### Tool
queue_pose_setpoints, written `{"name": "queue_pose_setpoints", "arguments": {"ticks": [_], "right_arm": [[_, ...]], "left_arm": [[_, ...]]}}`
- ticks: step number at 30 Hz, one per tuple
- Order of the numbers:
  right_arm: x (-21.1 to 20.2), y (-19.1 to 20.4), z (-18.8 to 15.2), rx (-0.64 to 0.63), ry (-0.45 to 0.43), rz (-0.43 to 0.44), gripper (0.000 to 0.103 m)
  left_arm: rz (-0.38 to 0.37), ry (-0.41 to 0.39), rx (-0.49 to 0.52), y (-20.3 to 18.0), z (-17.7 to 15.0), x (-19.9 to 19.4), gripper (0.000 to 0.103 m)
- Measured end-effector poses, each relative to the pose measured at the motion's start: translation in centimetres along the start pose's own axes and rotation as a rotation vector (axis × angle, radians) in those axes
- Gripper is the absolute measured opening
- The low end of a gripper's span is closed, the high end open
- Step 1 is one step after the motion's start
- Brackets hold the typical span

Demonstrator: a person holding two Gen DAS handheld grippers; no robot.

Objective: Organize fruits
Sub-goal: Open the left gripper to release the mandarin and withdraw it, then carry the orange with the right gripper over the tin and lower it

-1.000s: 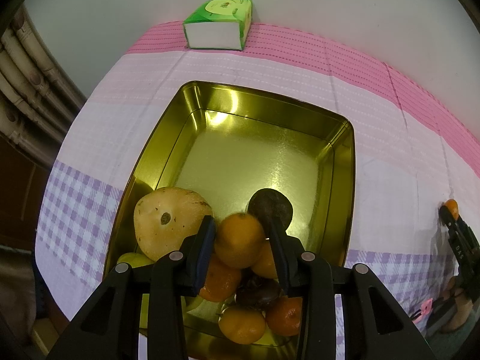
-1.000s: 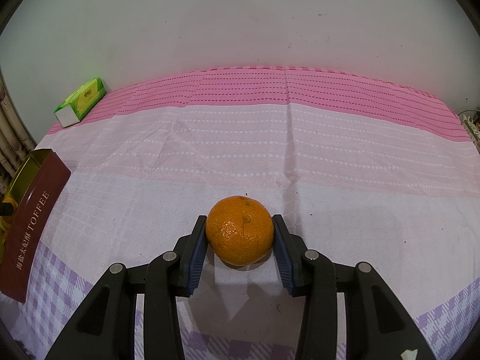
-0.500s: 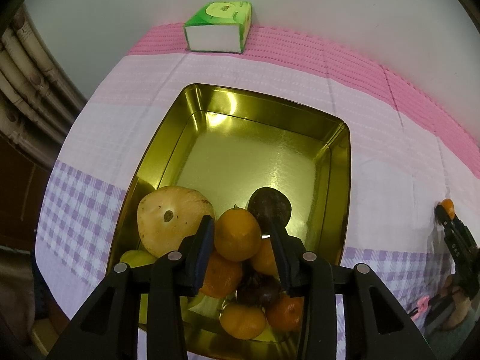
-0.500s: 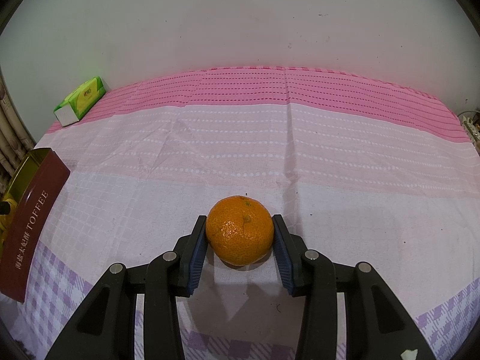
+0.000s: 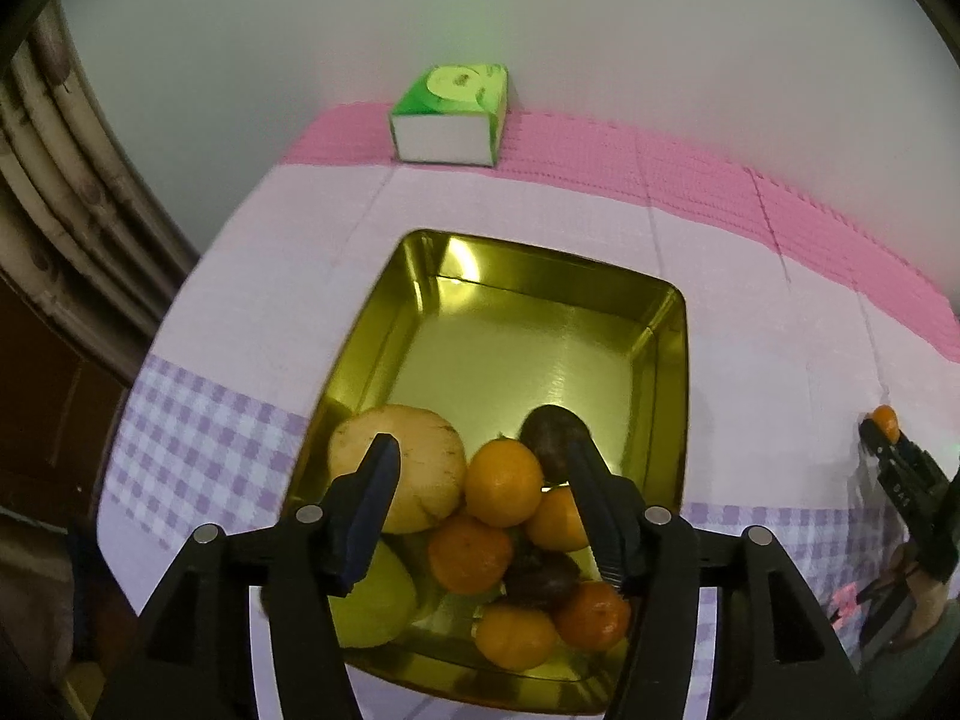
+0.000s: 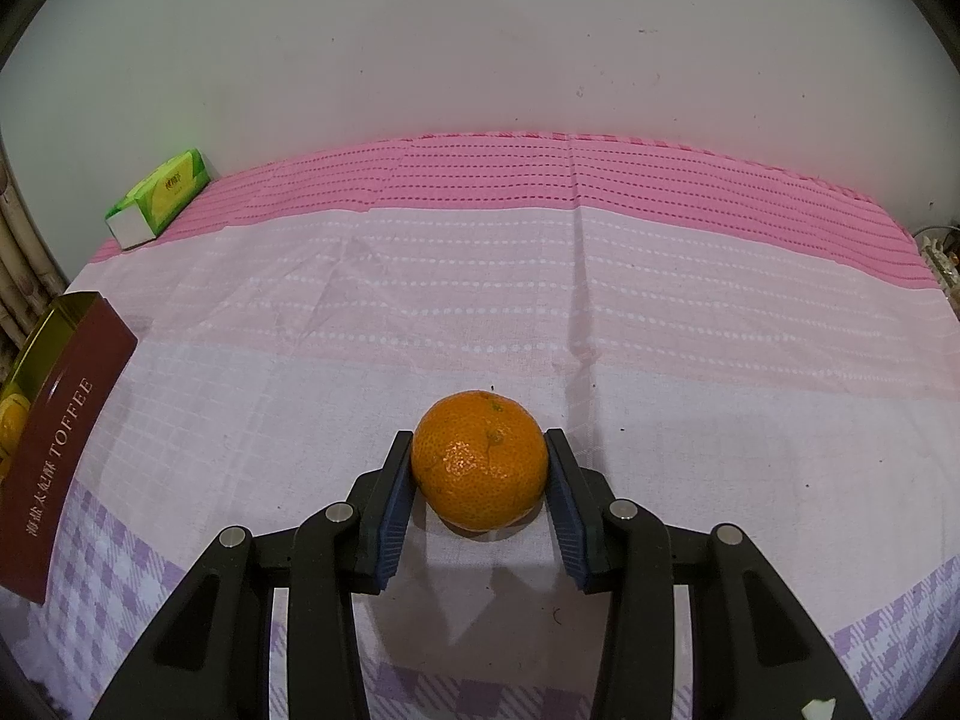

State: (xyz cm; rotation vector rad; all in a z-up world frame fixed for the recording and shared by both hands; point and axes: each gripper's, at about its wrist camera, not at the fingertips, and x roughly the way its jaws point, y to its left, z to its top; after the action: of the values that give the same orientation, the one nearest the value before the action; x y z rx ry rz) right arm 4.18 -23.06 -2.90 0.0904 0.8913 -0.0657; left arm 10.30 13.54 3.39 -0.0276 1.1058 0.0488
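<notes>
Gripping lone mandarin (image 6: 480, 461) on tabletop (image 6: 540, 300), right claw (image 6: 480, 480) pinches it both sides. Gold tin (image 5: 672, 372) at 9 o'clock, fruit heaped near end. Left claw (image 5: 483, 480) spread wide, empty, above pile. Risk: dropped mandarin rolls off heap.

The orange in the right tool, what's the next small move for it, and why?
Probably lift the orange and carry it left toward the gold toffee tin. The right tool is clamped on it, it sits on the tablecloth, and the other fruit is already in the tin, where the left tool hangs open.
</notes>
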Motion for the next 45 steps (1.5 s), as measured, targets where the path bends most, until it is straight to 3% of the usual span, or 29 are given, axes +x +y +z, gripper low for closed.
{"name": "queue_pose_setpoints", "arguments": {"ticks": [13,28,36,45], "right_arm": [[-0.1,-0.1,0.0,0.006,-0.002,0.006,0.039],[0.0,0.8,0.2,-0.009,-0.001,-0.044,0.038],[-0.3,1.5,0.4,-0.027,0.005,-0.077,0.038],[-2.2,4.9,1.1,-0.091,-0.010,-0.038,0.038]], "left_arm": [[0.029,-0.015,-0.028,2.5,-1.7,-0.1,0.061],[0.059,-0.021,-0.073,5.3,-3.4,0.4,0.061],[0.086,-0.039,-0.068,5.3,-3.9,0.0,0.067],[0.090,-0.060,-0.063,5.6,-4.1,-0.5,0.070]]}}
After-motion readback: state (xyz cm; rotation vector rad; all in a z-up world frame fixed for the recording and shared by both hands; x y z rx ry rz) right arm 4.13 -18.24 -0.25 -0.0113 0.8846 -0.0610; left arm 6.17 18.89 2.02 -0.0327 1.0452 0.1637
